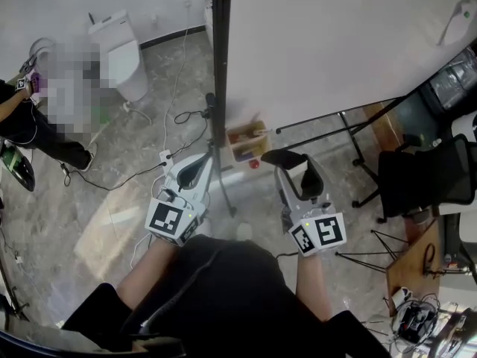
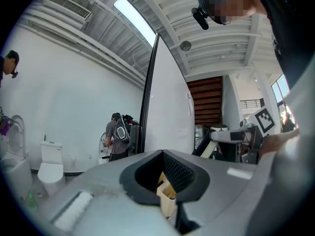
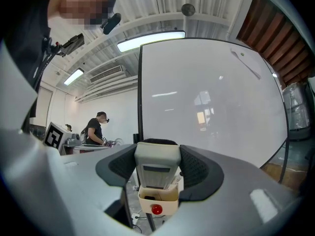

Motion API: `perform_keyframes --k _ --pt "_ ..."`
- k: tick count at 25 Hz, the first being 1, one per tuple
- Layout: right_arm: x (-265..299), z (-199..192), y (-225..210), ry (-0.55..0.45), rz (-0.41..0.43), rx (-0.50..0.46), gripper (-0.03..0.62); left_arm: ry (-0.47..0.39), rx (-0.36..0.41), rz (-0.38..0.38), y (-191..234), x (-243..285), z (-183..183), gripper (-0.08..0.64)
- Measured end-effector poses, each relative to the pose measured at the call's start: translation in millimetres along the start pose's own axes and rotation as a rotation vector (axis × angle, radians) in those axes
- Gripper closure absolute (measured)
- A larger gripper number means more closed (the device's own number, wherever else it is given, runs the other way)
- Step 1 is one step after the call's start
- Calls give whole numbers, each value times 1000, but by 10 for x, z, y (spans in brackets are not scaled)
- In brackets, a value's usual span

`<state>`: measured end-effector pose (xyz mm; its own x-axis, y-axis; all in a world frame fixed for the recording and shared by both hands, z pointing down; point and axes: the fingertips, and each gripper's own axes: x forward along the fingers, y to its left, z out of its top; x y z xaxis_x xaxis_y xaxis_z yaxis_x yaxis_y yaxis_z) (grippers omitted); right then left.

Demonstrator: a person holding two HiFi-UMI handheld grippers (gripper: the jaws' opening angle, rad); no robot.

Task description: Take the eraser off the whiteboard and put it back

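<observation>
- Whiteboard (image 1: 335, 43): large white panel on a stand, black post (image 1: 218, 88) along its left edge; its face is blank in the right gripper view. Reference for every item below.
- Eraser (image 3: 156, 167): pale grey block with a dark top edge. It is off the whiteboard, held out in front of the panel's face near its left edge and apart from it.
- Right gripper (image 3: 157, 162): faces the whiteboard head-on. Its jaws are set wide, and both black pads press the sides of the eraser. The marker cube (image 1: 320, 233) sits at its rear, away from the board.
- Left gripper (image 2: 165, 173): points along the whiteboard's left edge, level with the right gripper. Its jaws are parted with nothing between them, and the tray shows through the gap. Its marker cube (image 1: 175, 221) is also at the rear.
- Tray (image 1: 246, 140): beige, open-topped, at the whiteboard's lower left corner just beside the post. In the right gripper view it lies directly below the eraser.
- Red ball (image 3: 157, 209): on the front of the tray.
- Toilet (image 1: 123, 54): white, on the floor well to the left of the whiteboard.
- Cables (image 1: 149, 166): trailing across the floor left of the post.
- Office chair (image 1: 425, 174): black, right of the whiteboard, past the stand's legs.
- Person (image 1: 30, 125): in dark clothing, far left of the whiteboard beyond the toilet.
</observation>
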<state>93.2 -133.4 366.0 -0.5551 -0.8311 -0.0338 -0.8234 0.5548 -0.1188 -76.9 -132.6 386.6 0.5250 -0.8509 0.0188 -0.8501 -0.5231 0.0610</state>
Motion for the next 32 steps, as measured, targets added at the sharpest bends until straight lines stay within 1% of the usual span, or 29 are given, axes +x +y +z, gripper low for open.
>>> perform_keyframes --k 13,19,26,30,32 --pt "339 -304 -59 51 31 15 321 3 0 75 232 -67 -8 554" --pt "469 -455 -115 73 27 26 321 9 -9 93 288 -80 -16 554" --pt "583 -720 -188 118 17 36 321 15 -15 109 344 -90 -67 554" --pt "632 -814 -190 137 23 37 321 26 0 114 378 -115 -101 554" --pt "658 -844 -196 142 26 35 321 19 -12 125 395 -119 -87 554"
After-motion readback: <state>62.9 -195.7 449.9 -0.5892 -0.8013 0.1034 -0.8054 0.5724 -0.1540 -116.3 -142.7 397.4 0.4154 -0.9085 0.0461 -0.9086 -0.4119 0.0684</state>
